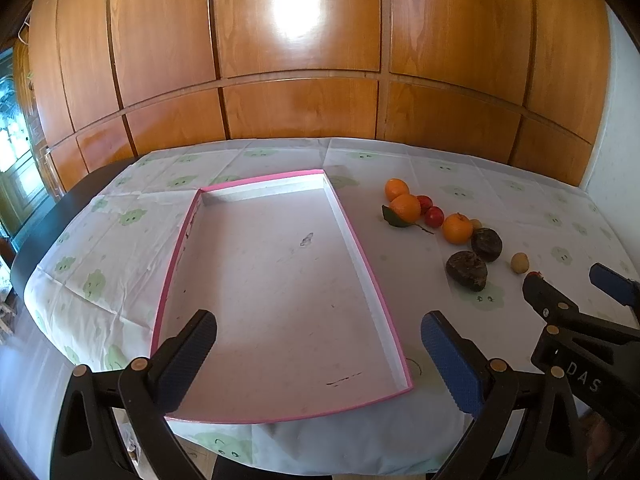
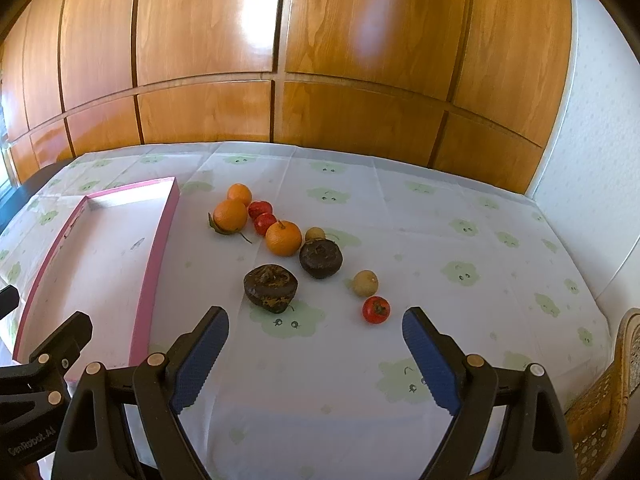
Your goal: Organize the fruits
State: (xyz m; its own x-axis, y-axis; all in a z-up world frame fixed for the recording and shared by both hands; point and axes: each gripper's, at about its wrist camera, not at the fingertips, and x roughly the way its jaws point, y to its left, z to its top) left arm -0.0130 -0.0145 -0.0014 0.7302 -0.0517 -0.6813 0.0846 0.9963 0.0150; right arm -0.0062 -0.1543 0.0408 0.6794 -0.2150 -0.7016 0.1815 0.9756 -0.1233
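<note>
**Fruit on the right, tray on the left**

Tray (image 1: 280,300) first: it is pink-edged, white inside and has no fruit in it. It lies long-ways, running away from the left gripper (image 1: 318,360), which hangs over its near end with its jaws wide apart and nothing in them.

Next comes the fruit, just right of the tray on the cloud-print cloth (image 2: 440,240). Three oranges (image 2: 283,238), two small red fruits (image 2: 265,224) and two dark lumpy fruits (image 2: 271,288) sit in a slanting line. A pale round fruit (image 2: 365,283) and a small red tomato-like fruit (image 2: 376,309) lie at the near end.

The right gripper (image 2: 316,360) is wide open and empty too. It points at the near end of the line, so it looks like the better one to pick first, then carry left to the tray.
</note>
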